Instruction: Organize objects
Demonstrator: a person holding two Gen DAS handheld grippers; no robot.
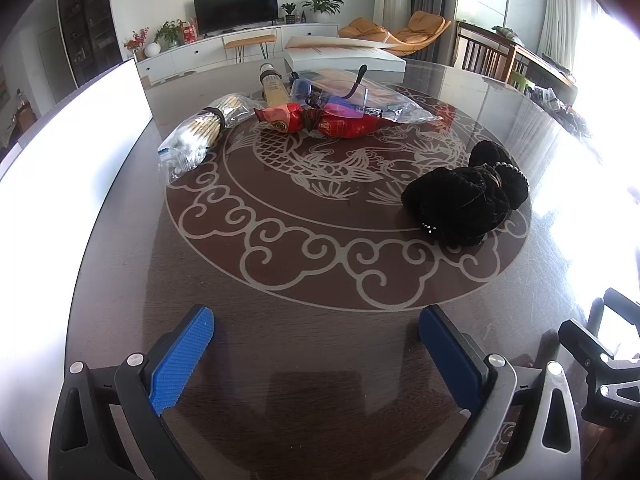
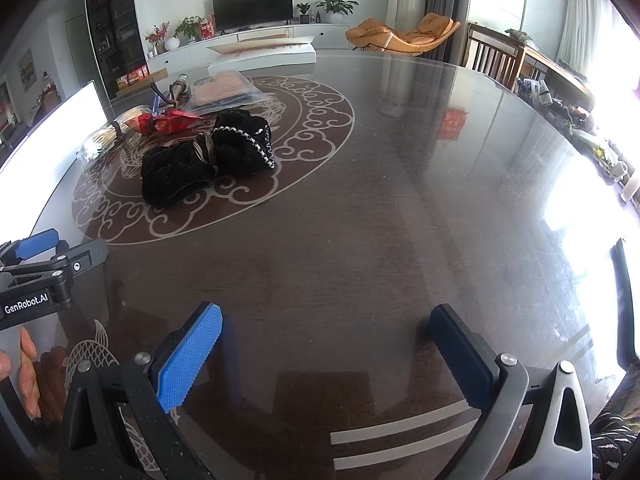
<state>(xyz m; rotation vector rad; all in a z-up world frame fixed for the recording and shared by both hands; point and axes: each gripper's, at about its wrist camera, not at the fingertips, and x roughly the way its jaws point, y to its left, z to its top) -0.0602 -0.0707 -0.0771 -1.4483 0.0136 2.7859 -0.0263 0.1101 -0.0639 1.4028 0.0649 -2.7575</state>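
Observation:
A black fuzzy bundle point(image 1: 468, 196) point(image 2: 200, 164) tied with a band and a beaded chain lies on the dark round table point(image 1: 320, 340). Farther back sit a red packet point(image 1: 320, 122) point(image 2: 168, 122), a clear bag of cotton swabs and sticks point(image 1: 200, 136) point(image 2: 100, 140), a bottle point(image 1: 274, 84) and clear plastic bags point(image 1: 360, 92) point(image 2: 224, 90). My left gripper point(image 1: 316, 334) stands open above bare table near the front edge, with nothing between its blue pads. My right gripper point(image 2: 326, 332) is open too, right of the left gripper point(image 2: 36, 268), which a hand point(image 2: 24, 368) holds.
A white board point(image 1: 68, 140) stands along the table's left edge. A white flat box point(image 1: 344, 56) point(image 2: 264, 54) lies at the far edge. Wooden chairs point(image 1: 486, 54) and a cluttered side table point(image 2: 560, 96) stand to the right. A TV cabinet point(image 1: 236, 44) lines the back wall.

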